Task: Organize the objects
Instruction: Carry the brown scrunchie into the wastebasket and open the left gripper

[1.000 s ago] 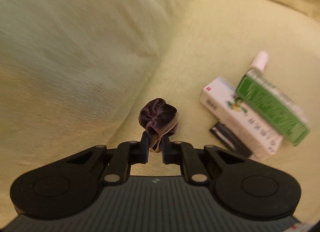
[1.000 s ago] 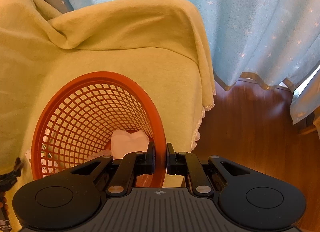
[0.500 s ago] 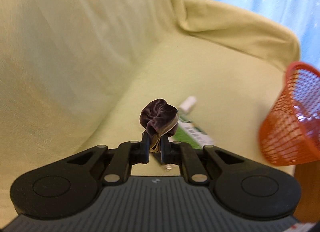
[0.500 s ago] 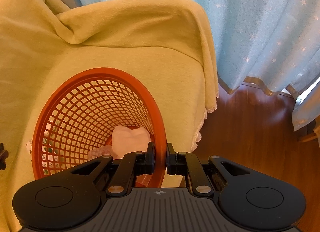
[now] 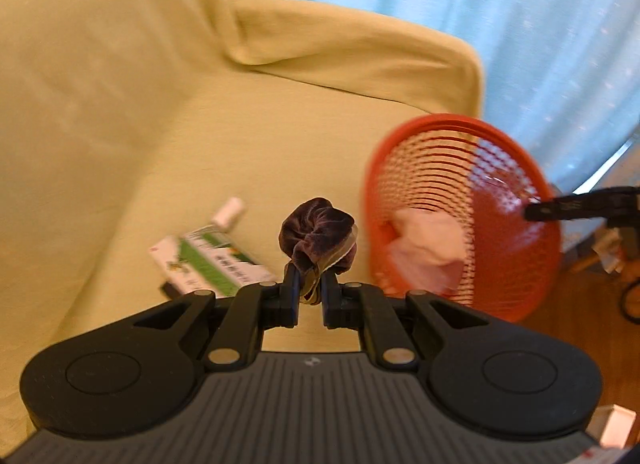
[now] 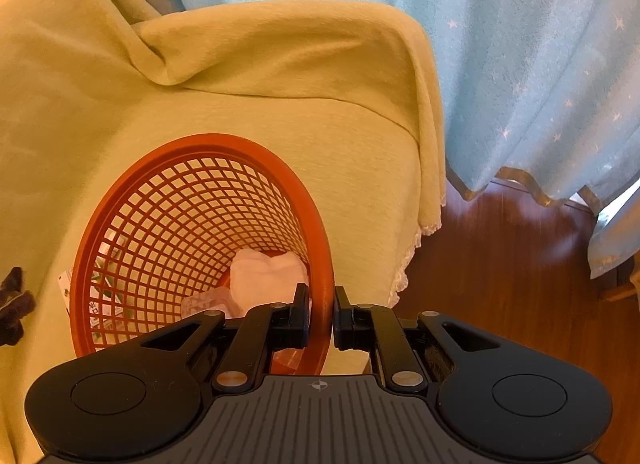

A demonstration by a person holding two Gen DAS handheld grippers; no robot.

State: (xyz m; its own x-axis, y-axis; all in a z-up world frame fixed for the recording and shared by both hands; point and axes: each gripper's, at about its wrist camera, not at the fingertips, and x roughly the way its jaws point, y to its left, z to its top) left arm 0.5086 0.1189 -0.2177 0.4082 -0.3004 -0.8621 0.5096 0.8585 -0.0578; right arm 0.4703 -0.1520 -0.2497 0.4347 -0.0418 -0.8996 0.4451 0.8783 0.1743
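Sofa (image 5: 280, 136) cloth, soft and yellow-green, fills most of what I see through my left camera. On the seat at the left lie a white box (image 5: 188, 264) and a green tube with a white cap (image 5: 224, 232), touching each other, with a small dark thing partly hidden just beside them. In the middle, my left hand-held gripper (image 5: 308, 296) is pinched tight on a dark purple scrunchie (image 5: 318, 238), which sticks up above the fingers (image 5: 291, 284), off the seat. To the right of it is the red basket (image 5: 516, 248), tipped so its open mouth faces me, with a pale pink cloth (image 5: 428, 240) inside. The tip of my other gripper shows at the basket's far right edge. Behind all this hangs a light blue curtain (image 5: 540, 24). Through my right camera, the scrunchie (image 6: 14, 304) peeks in at the far left edge, near the basket (image 6: 192, 224) but not in it. My right hand-held gripper (image 6: 321, 318) is clamped on the basket's red rim, one finger inside and one outside. The pink cloth (image 6: 264, 276) sits at the bottom of the basket, with something clear beside it. On the right is a brown wood floor (image 6: 500, 272) under the starry blue curtain (image 6: 520, 64).
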